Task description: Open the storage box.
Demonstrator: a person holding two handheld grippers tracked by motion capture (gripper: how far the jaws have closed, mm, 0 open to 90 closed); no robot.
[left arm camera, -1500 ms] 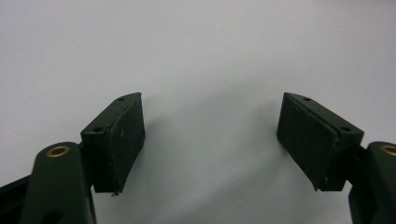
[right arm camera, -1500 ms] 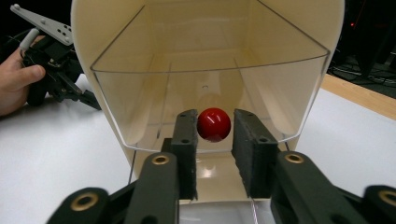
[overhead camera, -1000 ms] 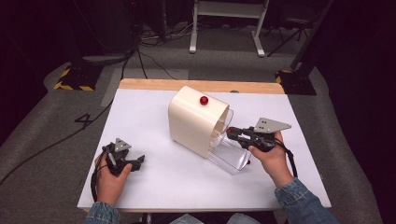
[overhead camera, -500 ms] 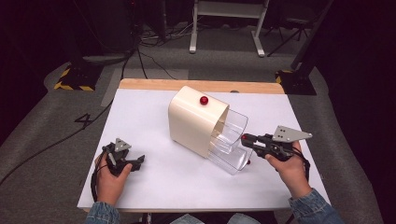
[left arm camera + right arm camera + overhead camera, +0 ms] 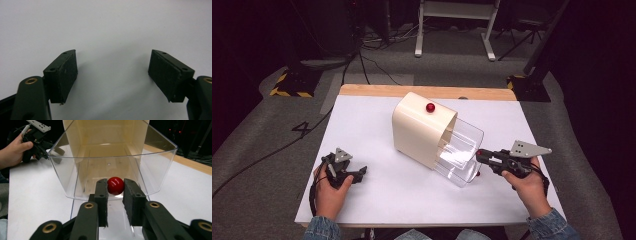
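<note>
drawer box: a cream housing (image 5: 419, 127) sits mid-table on the white table (image 5: 372, 200), a red knob (image 5: 430, 107) on its top; its clear drawer (image 5: 459, 152) sticks out toward the near right, so the opening faces the right hand.
drawer pull: a red ball knob (image 5: 115, 185) on the clear front wall, the natural place to grip for sliding the drawer.
right gripper (image 5: 115, 188): near right, level with the pull; its jaws are narrowed onto the ball from both sides, pads touching it, likely holding it to draw the drawer along its track.
left gripper (image 5: 112, 72): near left, well apart from the box, resting low over bare table; jaws spread wide with nothing between them, apparently waiting.
drawer contents: looks empty.
</note>
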